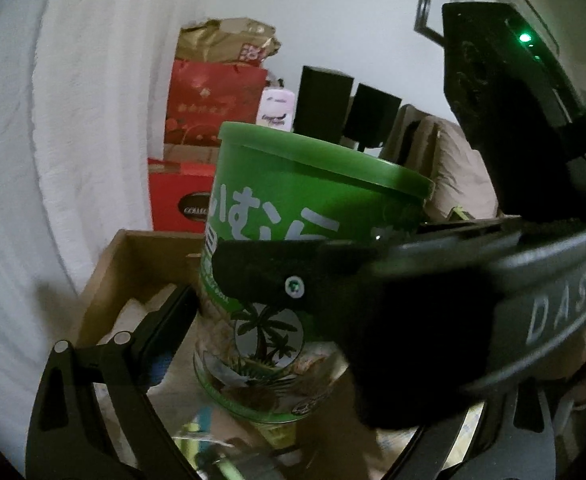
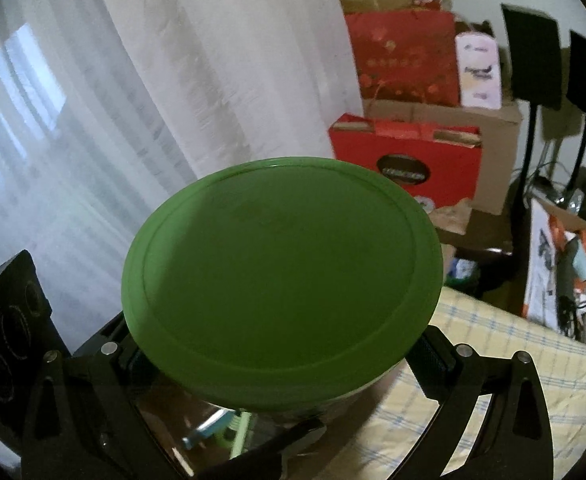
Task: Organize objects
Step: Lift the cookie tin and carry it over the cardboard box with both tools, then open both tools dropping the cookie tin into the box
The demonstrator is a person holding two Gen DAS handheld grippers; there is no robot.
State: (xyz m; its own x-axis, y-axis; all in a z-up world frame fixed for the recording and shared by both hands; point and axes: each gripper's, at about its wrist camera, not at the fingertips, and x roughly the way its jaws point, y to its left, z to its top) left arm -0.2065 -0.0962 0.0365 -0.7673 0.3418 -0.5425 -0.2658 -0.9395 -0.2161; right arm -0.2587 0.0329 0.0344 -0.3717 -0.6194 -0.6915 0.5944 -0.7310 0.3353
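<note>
- We see a green canister [image 1: 293, 216] with a green lid [image 2: 281, 276], held up in the air, tilted, in the middle of both wrist views.
- Our right hand-held gripper [image 2: 285, 360] is clamped on the canister just under the lid; one black finger [image 2: 433, 360] presses its side at 3 o'clock and the other sits at 9 o'clock.
- In the left wrist view, that right hand-held gripper crosses the frame from 3 o'clock, its finger lying across the canister's label.
- Our left hand-held gripper [image 1: 277, 340] has its left finger [image 1: 165, 324] close to the canister's side at 8 o'clock; the other finger is hidden behind the right tool, so we cannot tell whether it is clamped or apart.
- Below the canister, at 5 o'clock in the right wrist view, lies a yellow checked cloth [image 2: 493, 352].
- A brown cardboard box [image 1: 141, 264] sits at 9 o'clock of the canister in the left wrist view.
- Behind, at 12 o'clock, red gift bags [image 2: 405, 56] are stacked on cartons against the white curtain [image 2: 113, 100].
- Two black speakers [image 2: 533, 56] stand at 2 o'clock.
</note>
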